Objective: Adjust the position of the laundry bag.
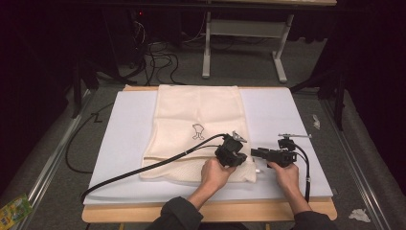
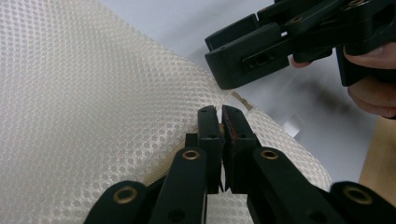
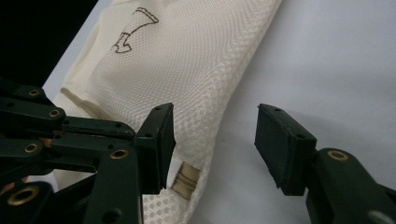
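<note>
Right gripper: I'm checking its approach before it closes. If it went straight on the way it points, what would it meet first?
Probably the near corner of the mesh bag. The right gripper is open, and the bag's edge with a small tan tab lies just ahead between its jaws, on the white board. Depth is unclear.

We record a cream mesh laundry bag (image 1: pixel 196 129) with a dark outline print (image 1: pixel 198 131), lying on a white board (image 1: pixel 129 139).

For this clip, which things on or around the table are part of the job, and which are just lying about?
In the job:
- cream mesh bag on the white board
- left tool, shut on the bag's edge
- right tool, open beside the bag's tab

Lying about:
- green packet
- crumpled scraps on the floor
- cables at the back
</note>
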`<state>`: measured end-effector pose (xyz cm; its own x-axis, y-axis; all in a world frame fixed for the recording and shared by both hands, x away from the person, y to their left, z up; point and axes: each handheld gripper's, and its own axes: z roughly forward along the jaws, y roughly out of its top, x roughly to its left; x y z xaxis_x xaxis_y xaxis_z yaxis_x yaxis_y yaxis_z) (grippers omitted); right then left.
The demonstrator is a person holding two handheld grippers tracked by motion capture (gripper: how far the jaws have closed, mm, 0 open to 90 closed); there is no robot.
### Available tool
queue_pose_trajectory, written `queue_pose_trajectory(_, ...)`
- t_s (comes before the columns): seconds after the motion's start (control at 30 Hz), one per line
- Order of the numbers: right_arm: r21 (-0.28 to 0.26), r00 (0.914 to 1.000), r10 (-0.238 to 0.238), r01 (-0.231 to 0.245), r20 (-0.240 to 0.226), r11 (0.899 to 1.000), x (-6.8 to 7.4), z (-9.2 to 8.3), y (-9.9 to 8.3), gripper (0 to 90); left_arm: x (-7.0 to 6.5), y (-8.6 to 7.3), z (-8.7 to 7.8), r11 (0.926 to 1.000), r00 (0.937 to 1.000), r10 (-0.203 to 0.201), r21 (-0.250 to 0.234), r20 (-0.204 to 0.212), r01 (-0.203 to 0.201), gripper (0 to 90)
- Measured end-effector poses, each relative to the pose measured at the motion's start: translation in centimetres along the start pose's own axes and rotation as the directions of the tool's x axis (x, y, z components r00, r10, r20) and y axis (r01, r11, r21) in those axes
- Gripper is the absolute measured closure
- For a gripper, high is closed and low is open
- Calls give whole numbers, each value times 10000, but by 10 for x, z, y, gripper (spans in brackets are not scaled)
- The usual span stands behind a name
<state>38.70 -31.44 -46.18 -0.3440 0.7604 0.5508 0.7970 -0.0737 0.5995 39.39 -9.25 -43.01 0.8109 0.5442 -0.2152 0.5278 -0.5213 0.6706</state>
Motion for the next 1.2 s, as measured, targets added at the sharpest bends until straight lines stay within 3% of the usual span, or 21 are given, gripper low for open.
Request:
queue_pose_trajectory(0.33, 271, 9939, 767, -747, -794, 9968, 2, 9, 3, 470, -1, 1, -4, 9999, 9999, 115, -124, -45, -116, 873)
queue_pose_trajectory(0.77, 717, 9826, 1410, -1331, -1207, 9885, -2, 19, 3, 501, -2, 0, -3, 9998, 9999, 162, -130, -48, -163, 873)
queue_pose_trajectory(0.8, 761, 9808, 1449, -1358, -1308, 9878, -2, 20, 3, 543, -1, -1, -2, 9998, 9999, 151, -125, -38, -151, 874)
queue_pose_trajectory(1.0, 806, 9852, 1259, -1170, -1164, 9899, 1, 20, 4, 698, -1, -1, -1, 10000, 9999, 72, -58, -105, -73, 873)
queue_pose_trajectory(1.03, 837, 9895, 1043, -960, -1004, 9918, 3, 20, 4, 766, 0, -1, -1, 9999, 9999, 118, 7, -107, -118, 873)
queue_pose_trajectory(1.2, 784, 9966, 445, -390, -689, 9962, 7, 17, 6, 844, 0, 0, -2, 9999, 9999, 108, 37, -94, -107, 873)
